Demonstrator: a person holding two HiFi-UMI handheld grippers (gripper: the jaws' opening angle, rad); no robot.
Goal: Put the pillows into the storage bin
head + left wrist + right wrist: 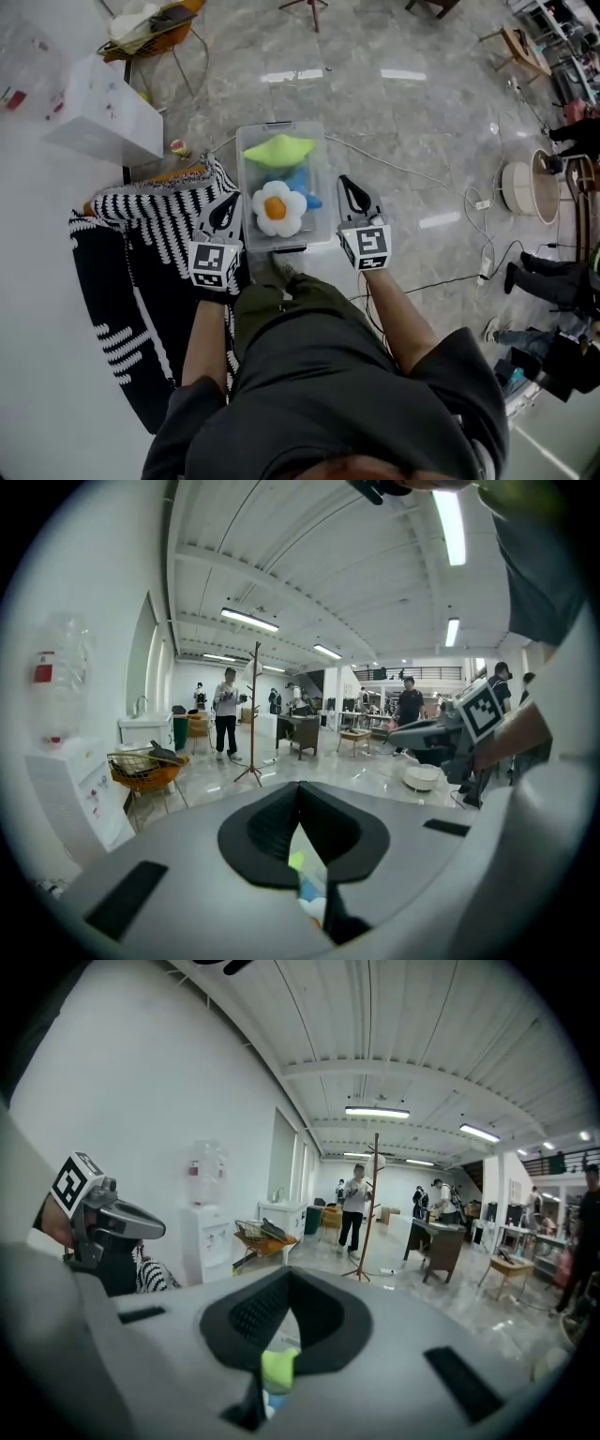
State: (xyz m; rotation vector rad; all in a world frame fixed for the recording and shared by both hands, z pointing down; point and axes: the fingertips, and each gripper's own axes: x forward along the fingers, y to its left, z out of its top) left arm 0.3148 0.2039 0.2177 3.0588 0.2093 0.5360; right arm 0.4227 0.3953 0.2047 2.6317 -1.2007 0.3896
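Note:
A clear storage bin [321, 202] stands on the floor in front of me. Inside lie a lime green pillow [278, 150], a blue pillow [302, 181] under it and a white flower pillow with an orange middle [277, 209]. My left gripper [225, 210] hangs just left of the bin, shut and empty. My right gripper [353, 194] hangs just right of the bin, also shut with nothing in it. In the left gripper view the jaws [300, 827] meet, with a sliver of the pillows below. The right gripper view shows its jaws [289, 1321] together above the green pillow [277, 1369].
A black-and-white patterned blanket [141, 253] covers a seat left of the bin. A white box [103, 108] and an orange wire basket [155, 33] stand at the far left. Cables [441, 183] run across the floor at right, by a round tub [525, 187]. People stand in the distance.

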